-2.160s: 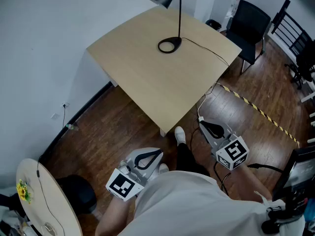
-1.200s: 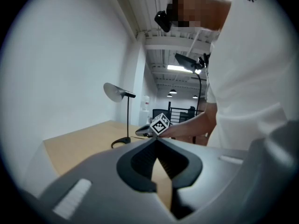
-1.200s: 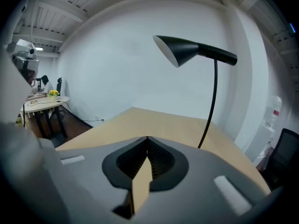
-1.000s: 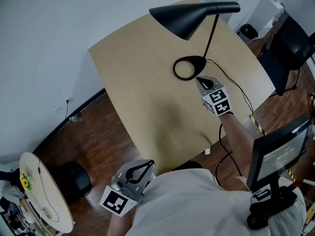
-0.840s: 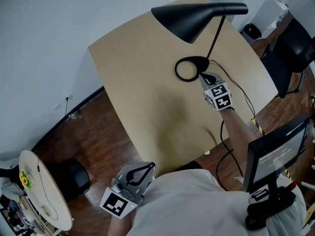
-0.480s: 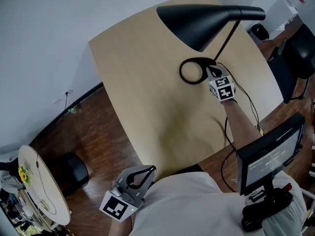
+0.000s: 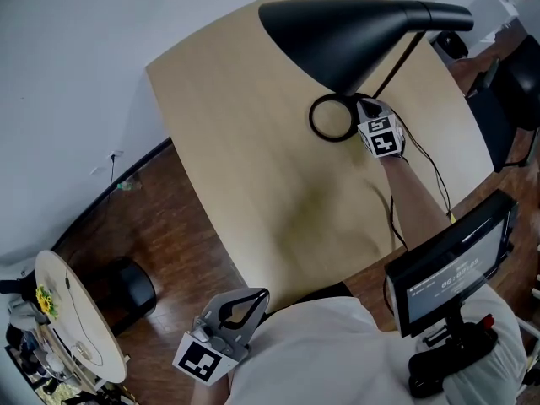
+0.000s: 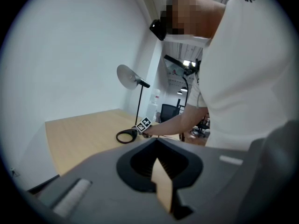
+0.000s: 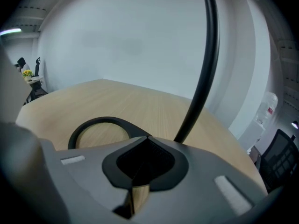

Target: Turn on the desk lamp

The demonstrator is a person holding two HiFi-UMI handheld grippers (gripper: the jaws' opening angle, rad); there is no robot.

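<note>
Overhead view of a pale wooden table (image 7: 228, 133) with a black lamp (image 7: 337, 32) at its far side. The lamp has a wide cone shade, a thin slanted stem (image 9: 201, 78) and a flat open ring for a base (image 7: 331, 118). The right gripper (image 7: 364, 106) is stretched out over the table, its tip right at the base where the stem rises. Its own view shows its jaws closed together with nothing between them, and the ring just ahead and to the left. The left gripper (image 7: 263, 294) hangs low by the person's body, off the table and well away from the lamp, jaws likewise closed and empty. A thin cord (image 7: 430, 163) trails from the base toward the table's edge. No switch can be made out in any view. The lamp looks like rigid metal, and likely top-heavy, since the shade reaches far out from a light hollow base. On a smooth tabletop it could slide or tip, so a push is best aimed straight down at the base beside the stem, not sideways against the stem or shade.
</note>
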